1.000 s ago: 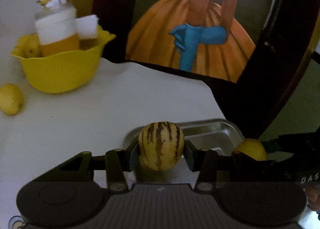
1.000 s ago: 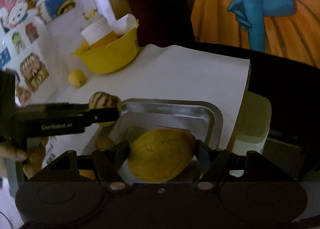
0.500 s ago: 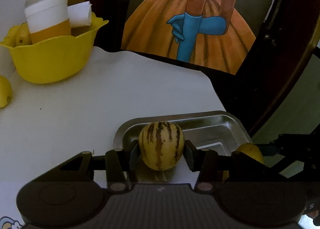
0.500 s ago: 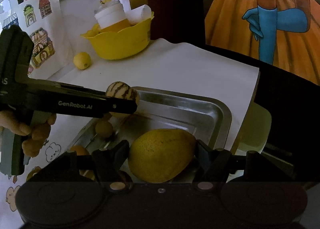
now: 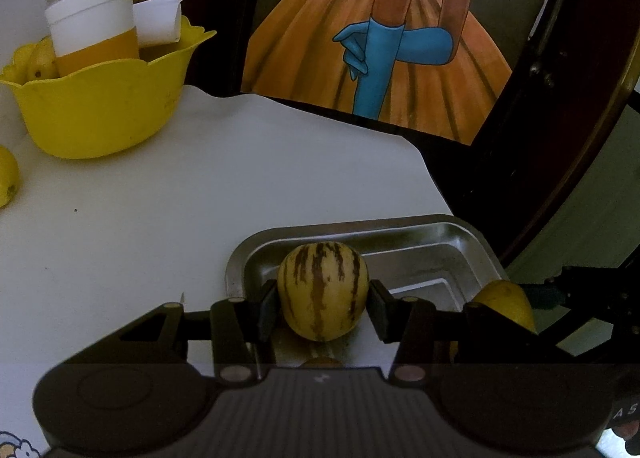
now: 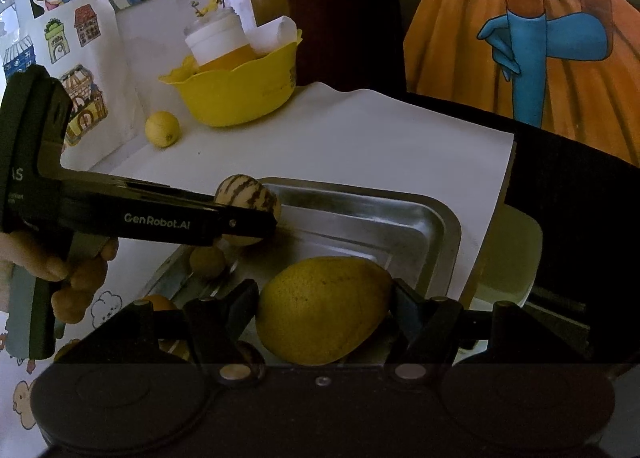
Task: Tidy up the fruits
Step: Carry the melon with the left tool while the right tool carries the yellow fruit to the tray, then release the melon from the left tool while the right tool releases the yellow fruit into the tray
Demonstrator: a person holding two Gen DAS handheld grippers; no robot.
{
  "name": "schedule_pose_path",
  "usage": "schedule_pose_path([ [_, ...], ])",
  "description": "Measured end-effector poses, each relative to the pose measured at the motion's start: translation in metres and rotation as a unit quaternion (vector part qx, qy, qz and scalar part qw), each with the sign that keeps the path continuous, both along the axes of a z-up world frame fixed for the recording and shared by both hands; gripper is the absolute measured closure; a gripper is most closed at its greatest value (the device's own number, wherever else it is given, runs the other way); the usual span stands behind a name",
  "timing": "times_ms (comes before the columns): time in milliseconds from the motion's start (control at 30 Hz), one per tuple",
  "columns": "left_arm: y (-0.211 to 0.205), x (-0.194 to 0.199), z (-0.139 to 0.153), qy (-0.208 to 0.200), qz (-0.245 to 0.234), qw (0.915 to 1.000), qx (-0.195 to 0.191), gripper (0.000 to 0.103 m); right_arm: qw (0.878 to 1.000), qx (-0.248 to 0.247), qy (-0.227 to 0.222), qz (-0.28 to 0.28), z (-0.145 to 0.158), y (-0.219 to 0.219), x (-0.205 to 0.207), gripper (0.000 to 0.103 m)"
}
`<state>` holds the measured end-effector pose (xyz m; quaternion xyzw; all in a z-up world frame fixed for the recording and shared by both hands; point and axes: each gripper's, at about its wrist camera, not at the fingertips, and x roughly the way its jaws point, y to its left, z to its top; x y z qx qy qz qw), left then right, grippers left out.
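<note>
My left gripper [image 5: 322,308] is shut on a small cream melon with brown stripes [image 5: 323,290] and holds it over the near left part of a steel tray [image 5: 420,242]. The striped melon also shows in the right wrist view [image 6: 248,198], above the steel tray [image 6: 400,214]. My right gripper [image 6: 324,314] is shut on a large yellow pear-shaped fruit [image 6: 320,310] held over the tray's near side. A small brown fruit [image 6: 207,261] and an orange fruit [image 6: 160,303] lie in the tray.
A yellow bowl [image 6: 240,94] holding a white-lidded jar [image 6: 218,42], paper and yellow fruit stands at the back left on the white table. A loose lemon [image 6: 162,129] lies beside it. A painted panel stands behind; the table's right edge is near the tray.
Both grippers have moved forward and lower over the tray with their fruits still held. The bowl and lemon look nearer in the right wrist view.
</note>
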<state>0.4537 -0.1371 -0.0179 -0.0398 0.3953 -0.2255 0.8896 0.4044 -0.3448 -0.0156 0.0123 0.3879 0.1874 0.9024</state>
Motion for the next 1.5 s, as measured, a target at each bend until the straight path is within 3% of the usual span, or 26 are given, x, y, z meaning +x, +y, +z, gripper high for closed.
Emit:
schedule_pose_path([
  [367,0.001,0.0,0.0,0.001,-0.004,1.0,0.005,0.052,1.0,0.0,-0.011,-0.005,-0.002,0.0,-0.005,0.03],
  [833,0.01,-0.01,0.014,0.01,0.023,0.9996,-0.012,0.046,0.998,0.045,-0.007,-0.033,0.008,-0.014,-0.014,0.029],
  [1033,0.018,-0.026,0.037,-0.005,0.041,0.9989,-0.024,0.034,0.998,0.049,-0.028,-0.034,0.032,-0.016,-0.032,0.021],
  [1300,0.031,-0.07,0.071,-0.037,0.071,0.9963,-0.031,0.003,0.995,0.053,-0.076,-0.035,0.066,-0.012,-0.073,0.003],
  [1500,0.037,-0.109,0.085,-0.049,0.093,0.9939,-0.033,0.001,0.992,0.054,-0.103,-0.047,0.083,-0.014,-0.109,0.001],
])
